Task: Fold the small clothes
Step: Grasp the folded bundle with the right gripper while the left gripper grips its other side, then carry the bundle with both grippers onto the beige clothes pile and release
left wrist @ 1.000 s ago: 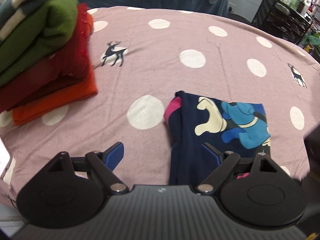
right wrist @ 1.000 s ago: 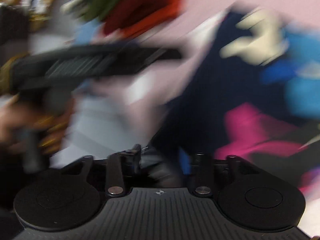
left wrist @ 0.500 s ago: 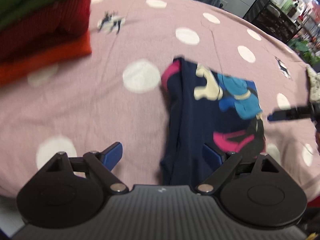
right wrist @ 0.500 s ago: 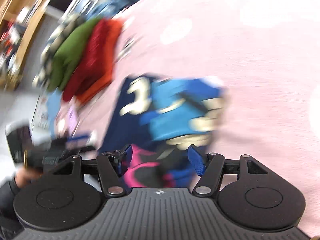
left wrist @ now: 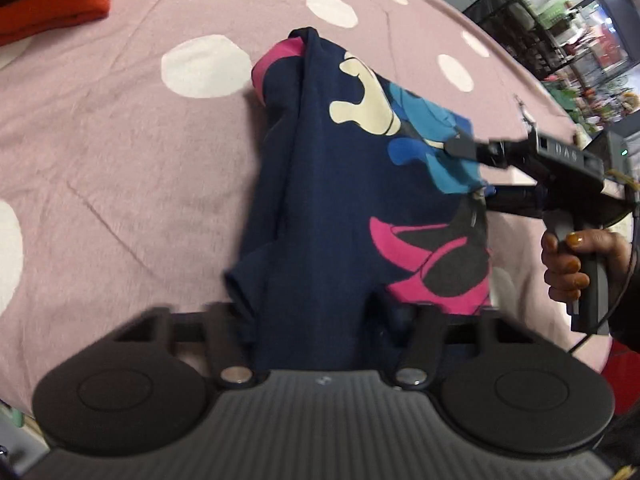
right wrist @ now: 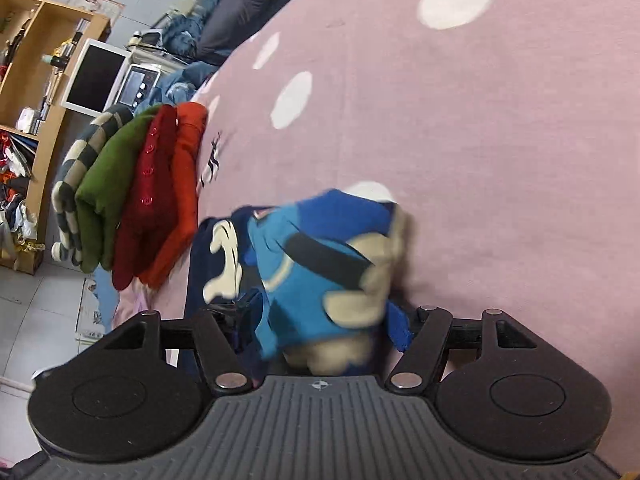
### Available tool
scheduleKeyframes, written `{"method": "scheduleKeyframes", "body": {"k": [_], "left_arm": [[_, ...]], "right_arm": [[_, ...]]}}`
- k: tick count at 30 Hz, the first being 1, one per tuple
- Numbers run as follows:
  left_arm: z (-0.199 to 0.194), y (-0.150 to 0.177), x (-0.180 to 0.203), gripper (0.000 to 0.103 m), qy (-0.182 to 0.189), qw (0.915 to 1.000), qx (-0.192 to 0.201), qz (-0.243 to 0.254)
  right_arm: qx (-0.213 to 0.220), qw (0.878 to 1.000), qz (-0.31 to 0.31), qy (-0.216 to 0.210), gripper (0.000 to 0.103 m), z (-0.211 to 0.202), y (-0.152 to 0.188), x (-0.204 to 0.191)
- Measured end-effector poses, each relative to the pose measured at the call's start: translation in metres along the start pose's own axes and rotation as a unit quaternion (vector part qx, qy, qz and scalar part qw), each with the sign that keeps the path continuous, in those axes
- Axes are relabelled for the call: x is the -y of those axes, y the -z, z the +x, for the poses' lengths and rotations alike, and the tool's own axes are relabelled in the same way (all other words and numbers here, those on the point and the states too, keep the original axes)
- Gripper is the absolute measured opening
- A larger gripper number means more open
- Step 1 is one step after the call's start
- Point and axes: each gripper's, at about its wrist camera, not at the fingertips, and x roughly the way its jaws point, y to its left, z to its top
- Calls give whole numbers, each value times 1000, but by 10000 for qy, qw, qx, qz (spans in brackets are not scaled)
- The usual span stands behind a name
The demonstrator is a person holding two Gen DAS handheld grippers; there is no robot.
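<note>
A navy garment [left wrist: 332, 208] with a blue, cream and pink cartoon print lies folded on the pink dotted sheet [left wrist: 120, 140]. My left gripper [left wrist: 312, 312] is closing on the garment's near edge. The fabric bunches between its jaws and hides the fingertips. My right gripper [left wrist: 470, 169], held by a hand [left wrist: 568, 264], comes in from the right. Its jaws stand wide, one finger above and one below the blue side edge, without pressing it. In the right wrist view the blue printed part [right wrist: 320, 272] fills the gap of the right gripper [right wrist: 324, 320].
A stack of folded clothes [right wrist: 132, 200] in striped, green, dark red and orange lies at the sheet's edge, its orange bottom layer [left wrist: 60, 0] at the top left. Beyond the bed are wooden shelves and a monitor [right wrist: 96, 76], and a wire rack [left wrist: 520, 12].
The left gripper has dropped towards the garment's near edge and its jaws have narrowed around it. The right gripper swung in from the side and opened wide over the blue edge.
</note>
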Motion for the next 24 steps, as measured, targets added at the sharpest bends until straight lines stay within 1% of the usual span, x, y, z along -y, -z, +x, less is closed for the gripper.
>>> {"method": "scheduleKeyframes", "body": {"k": [1, 2, 3, 4, 5, 8, 10, 12, 13, 15, 18, 21, 22, 23, 24], "left_arm": [[2, -3, 0, 17, 138, 9998, -79, -71], [3, -4, 0, 16, 165, 9997, -110, -170], [4, -7, 4, 16, 89, 9998, -155, -117], [3, -10, 11, 15, 1, 9998, -177, 39], [2, -13, 20, 15, -31, 9997, -161, 166], [-4, -30, 57, 14, 215, 9990, -45, 396], [-2, -48, 96, 14, 394, 9964, -13, 745], [6, -70, 144, 14, 669, 9914, -28, 1122], [11, -81, 171, 14, 841, 9873, -31, 1346], [25, -102, 231, 15, 1170, 9779, -77, 1730], [47, -126, 329, 15, 1614, 9587, -86, 2340], [73, -139, 422, 15, 1968, 9417, -105, 2729], [84, -139, 449, 16, 2033, 9374, -139, 2825], [96, -140, 473, 16, 2053, 9350, -167, 2886], [112, -140, 493, 16, 2071, 9352, -244, 2863]], "right_arm": [[58, 10000, -51, 27, 93, 2, -2, -3], [70, 9998, -139, 152, 73, 4, -3, -7], [65, 9994, -189, 284, 42, 4, -5, -9], [55, 9996, -144, 247, 35, 1, -7, -7], [103, 9997, -112, 194, 33, -5, -9, -6], [485, 9981, -378, 58, 31, -43, -12, -20], [779, 9959, -454, 69, 31, -82, -21, -25], [1087, 9935, -306, 128, 31, -132, -36, -20], [1251, 9917, -250, 181, 31, -161, -45, -16], [1558, 9865, -236, 447, 31, -222, -63, -6], [1994, 9749, -82, 983, 31, -318, -86, 20], [2343, 9612, -18, 1458, 31, -406, -107, 48], [2344, 9586, 39, 1617, 31, -430, -116, 59], [2390, 9542, 117, 1796, 31, -451, -122, 71], [2441, 9492, 204, 1977, 32, -470, -129, 84]]}}
